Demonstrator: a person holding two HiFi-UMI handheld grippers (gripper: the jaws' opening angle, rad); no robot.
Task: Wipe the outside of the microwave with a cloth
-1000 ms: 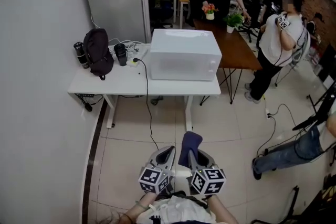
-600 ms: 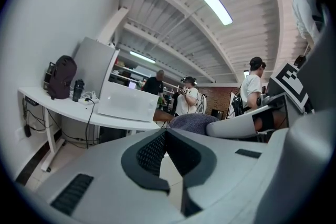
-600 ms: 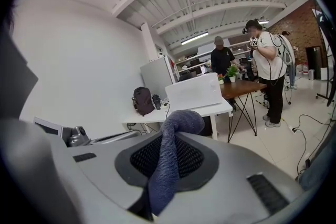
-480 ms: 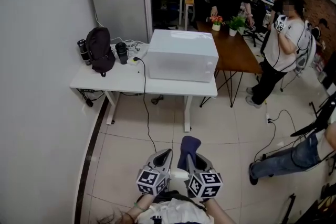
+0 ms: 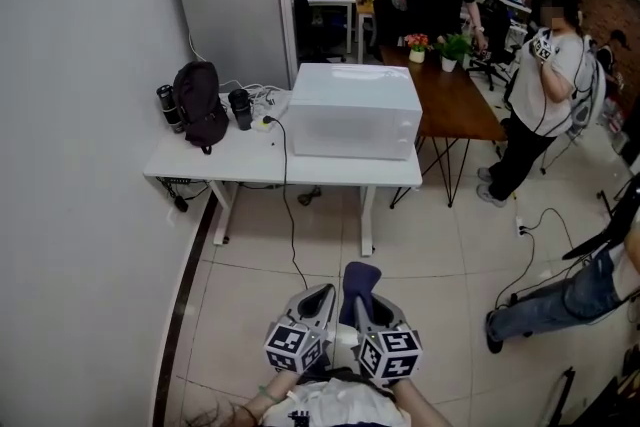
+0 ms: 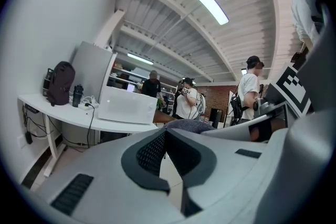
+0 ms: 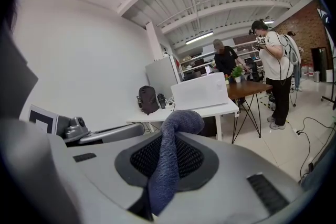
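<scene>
Okay, right gripper (image 7: 167, 157) is clamped on a dark blue cloth (image 7: 178, 123), whose end sticks up out of the jaws. Left gripper (image 6: 166, 139) is just beside it, jaws together, nothing between them. Both are low over the tiled floor (image 5: 240, 305), well apart from the white microwave (image 5: 355, 112) on a white table (image 5: 225, 163). Black backpack (image 5: 200, 105) sits left of the microwave.

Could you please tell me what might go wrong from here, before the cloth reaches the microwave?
1. A black cable hangs from the table to the floor, in front of the microwave; a foot could snag it.
2. The right gripper pinches only a narrow part of the cloth, whose end flops over; it may slip while wiping.
3. A dark bottle stands near the microwave's left side and could be knocked.
</scene>
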